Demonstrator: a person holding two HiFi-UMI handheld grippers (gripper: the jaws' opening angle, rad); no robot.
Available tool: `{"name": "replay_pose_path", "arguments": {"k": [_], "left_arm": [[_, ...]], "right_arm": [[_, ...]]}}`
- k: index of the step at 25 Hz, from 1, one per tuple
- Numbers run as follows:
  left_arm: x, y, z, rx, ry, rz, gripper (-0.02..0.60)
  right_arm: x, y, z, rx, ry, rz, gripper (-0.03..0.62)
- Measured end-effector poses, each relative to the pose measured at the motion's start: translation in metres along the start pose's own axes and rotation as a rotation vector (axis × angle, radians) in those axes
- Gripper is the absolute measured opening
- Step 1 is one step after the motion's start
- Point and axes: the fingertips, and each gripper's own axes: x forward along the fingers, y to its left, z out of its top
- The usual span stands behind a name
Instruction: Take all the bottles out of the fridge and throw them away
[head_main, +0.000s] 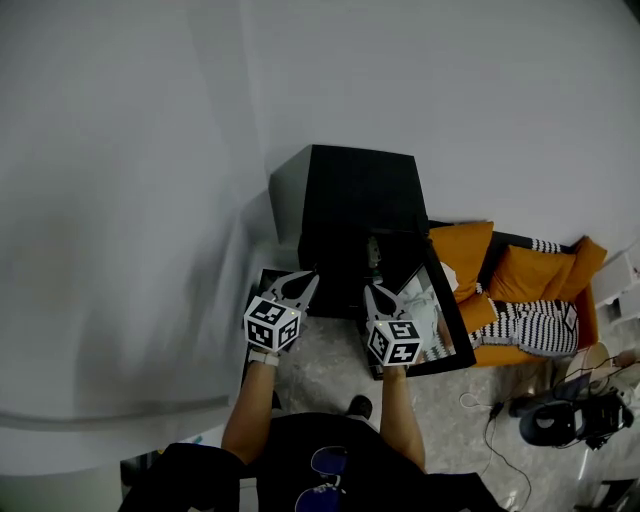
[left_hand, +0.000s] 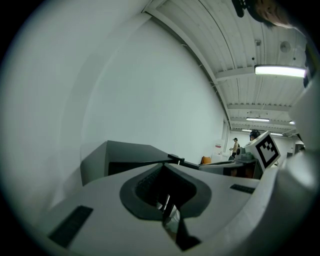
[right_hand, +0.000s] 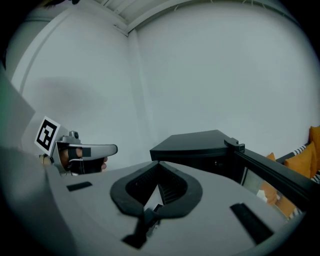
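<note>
A black mini fridge (head_main: 345, 195) stands against the white wall with its glass door (head_main: 447, 322) swung open to the right. Inside its dark opening a pale upright thing (head_main: 373, 252) shows, perhaps a bottle; I cannot tell more. My left gripper (head_main: 310, 279) and right gripper (head_main: 368, 291) hover side by side just in front of the opening, both shut and empty. In the left gripper view the shut jaws (left_hand: 164, 164) point at the fridge (left_hand: 127, 159). The right gripper view shows its shut jaws (right_hand: 157, 164) before the fridge (right_hand: 200, 145) and its door (right_hand: 272, 176).
An orange sofa (head_main: 520, 272) with a striped cloth (head_main: 525, 325) sits right of the door. Cables and a black device (head_main: 560, 420) lie on the floor at the lower right. The white wall runs along the left and behind the fridge. My shoe (head_main: 359, 407) is below the grippers.
</note>
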Motion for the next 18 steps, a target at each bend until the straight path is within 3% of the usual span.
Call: {"name": "replay_pose_path", "arguments": {"k": [18], "left_arm": [[-0.007,-0.028,-0.018,0.011,0.013,-0.002,0.006]], "right_arm": [[-0.03,-0.013,-0.027,-0.001,0.03,-0.027,0.008]]}}
